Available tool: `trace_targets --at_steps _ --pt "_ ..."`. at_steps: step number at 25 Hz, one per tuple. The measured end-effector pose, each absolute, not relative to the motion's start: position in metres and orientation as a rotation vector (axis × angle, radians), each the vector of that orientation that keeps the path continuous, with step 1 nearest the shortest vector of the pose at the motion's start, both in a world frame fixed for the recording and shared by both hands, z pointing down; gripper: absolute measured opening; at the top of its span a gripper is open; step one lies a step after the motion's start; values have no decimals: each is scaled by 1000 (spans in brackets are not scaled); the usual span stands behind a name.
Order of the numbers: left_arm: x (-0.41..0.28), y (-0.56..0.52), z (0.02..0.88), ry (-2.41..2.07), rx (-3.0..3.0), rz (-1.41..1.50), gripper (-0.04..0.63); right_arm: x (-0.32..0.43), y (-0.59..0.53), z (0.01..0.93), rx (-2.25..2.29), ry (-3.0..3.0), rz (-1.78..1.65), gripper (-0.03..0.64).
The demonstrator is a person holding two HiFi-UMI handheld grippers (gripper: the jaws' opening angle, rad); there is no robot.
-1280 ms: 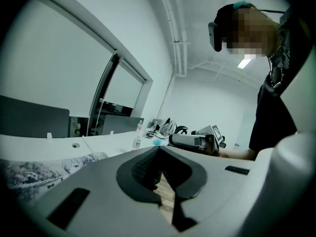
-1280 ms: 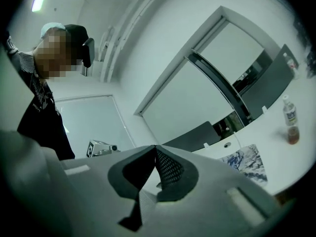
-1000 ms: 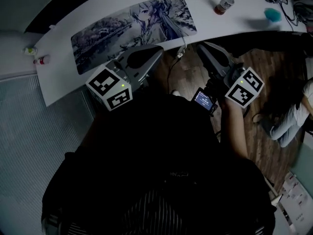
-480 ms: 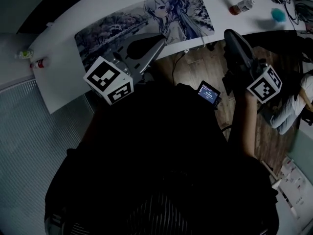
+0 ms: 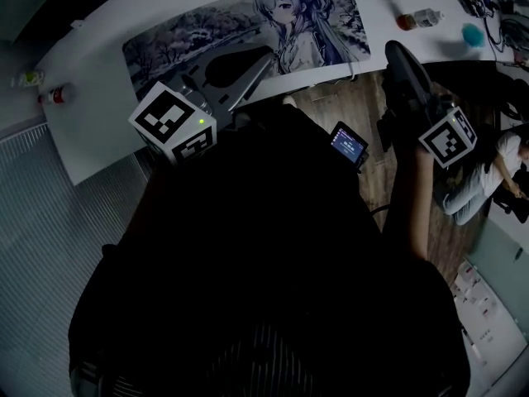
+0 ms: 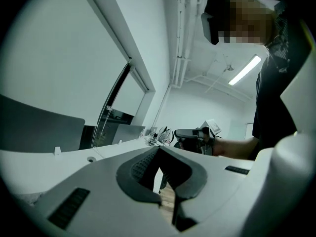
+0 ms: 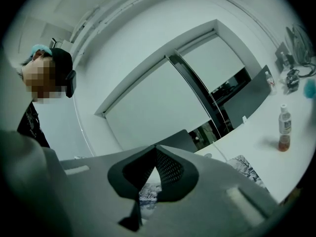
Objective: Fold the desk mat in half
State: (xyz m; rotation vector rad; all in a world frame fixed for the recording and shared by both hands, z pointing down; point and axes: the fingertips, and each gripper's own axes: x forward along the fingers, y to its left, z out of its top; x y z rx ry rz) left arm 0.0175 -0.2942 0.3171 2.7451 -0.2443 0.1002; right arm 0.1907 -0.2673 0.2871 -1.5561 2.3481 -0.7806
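While the desk mat (image 5: 182, 44) is lying flat and unfolded on the white desk (image 5: 91, 131), both grippers are hanging at the desk's near side.

1. Desk mat: thin rect. sheet w/ rounded corners, matte, printed w/ a blue-grey drawn figure & snowy trees. Its long edge is running along the desk's curved near rim.
2. Left gripper (image 5: 269, 55): smooth grey plastic shells, wedge-shaped, w/ dark ribbed pads. Jaws are meeting at the tips w/ nothing btwn them. In head view the tip is overlapping the mat's near edge; contact can't be judged. A cube w/ black & white square markers is sitting at its rear.
3. Right gripper (image 5: 395, 50): same build, looking darker in head view. Jaws are pressing together at the tips, gripping nothing. It is hanging off the desk's near rim, just right of the mat's right end, above wood-plank floor (image 5: 331, 110).
4. Bottle (image 7: 284, 127): clear plastic cylinder w/ amber liquid at the bottom, standing upright on the desk, right of the mat & apart from it.
5. Teal obj. (image 5: 473, 33): roundish, too blurred to name, lying further right on the desk.
6. Small screen (image 5: 349, 145): dark rect. device, glowing, showing below the desk rim btwn the grippers.
7. Ribbed grey flooring (image 5: 50, 238): covering the left side.
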Motion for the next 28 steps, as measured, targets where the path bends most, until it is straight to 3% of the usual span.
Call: trace_targets --at_steps 9,21,28 --pt "15 -326 318 -391 2711 129 5 218 -318 312 -1515 2385 -834 5" --pt "77 -362 318 -531 2645 168 5 302 -382 350 -1513 2454 -952 5" --pt "78 -375 331 -633 2605 193 5 332 -406 400 -1539 2442 -1047 5"
